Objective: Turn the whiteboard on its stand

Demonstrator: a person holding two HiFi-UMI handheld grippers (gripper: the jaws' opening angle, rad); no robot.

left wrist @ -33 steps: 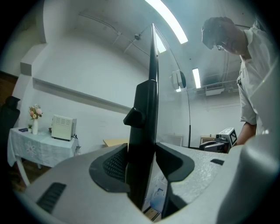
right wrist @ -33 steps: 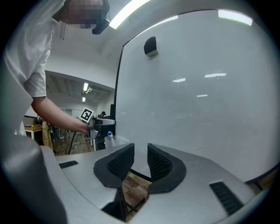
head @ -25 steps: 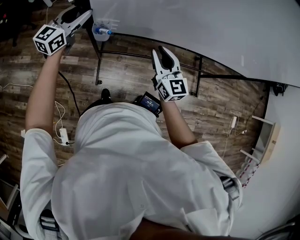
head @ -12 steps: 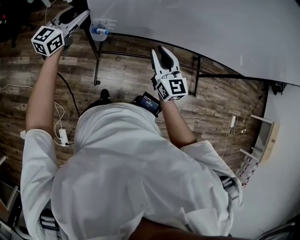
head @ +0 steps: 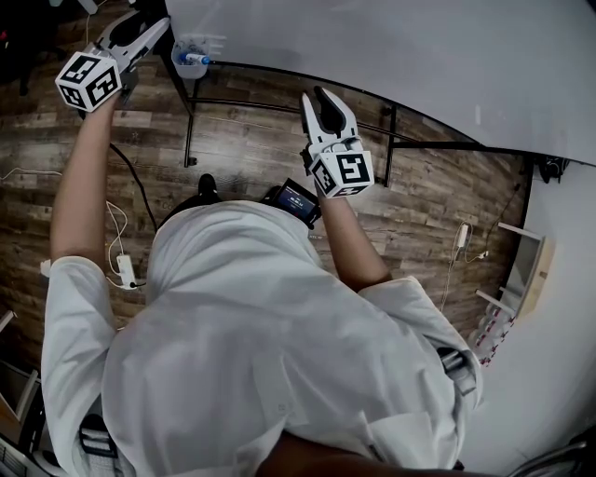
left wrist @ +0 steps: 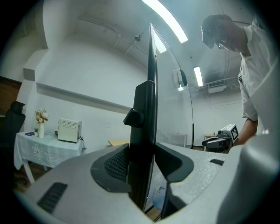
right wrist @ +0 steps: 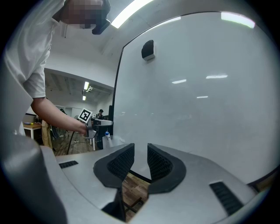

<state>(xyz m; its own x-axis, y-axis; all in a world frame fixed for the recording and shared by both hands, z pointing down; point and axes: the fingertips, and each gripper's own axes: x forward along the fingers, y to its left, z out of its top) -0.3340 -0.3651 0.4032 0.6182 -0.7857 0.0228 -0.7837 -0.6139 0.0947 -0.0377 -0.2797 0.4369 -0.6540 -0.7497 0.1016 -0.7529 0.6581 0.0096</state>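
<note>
The whiteboard [head: 391,65] fills the top of the head view, tilted on its black stand [head: 279,112]. At its left end my left gripper [head: 160,26] is shut on the board's black frame edge [left wrist: 151,87], which stands upright between the two pads in the left gripper view. My right gripper [head: 313,95] points at the board's lower edge near the middle. Its jaws are a little apart with nothing between them, the white board [right wrist: 197,87] close behind. The right gripper view also shows the left gripper [right wrist: 98,124] far off at the board's end.
A tray with a blue marker [head: 191,58] hangs by the board's left end. A dark magnet [right wrist: 148,49] sticks on the board. Cables and a power strip [head: 126,270] lie on the wood floor; a shelf [head: 521,270] stands at right. A table [left wrist: 43,151] stands beyond the board.
My left gripper and the board's left end have shifted slightly left and up in the head view. The right gripper has stayed almost still.
</note>
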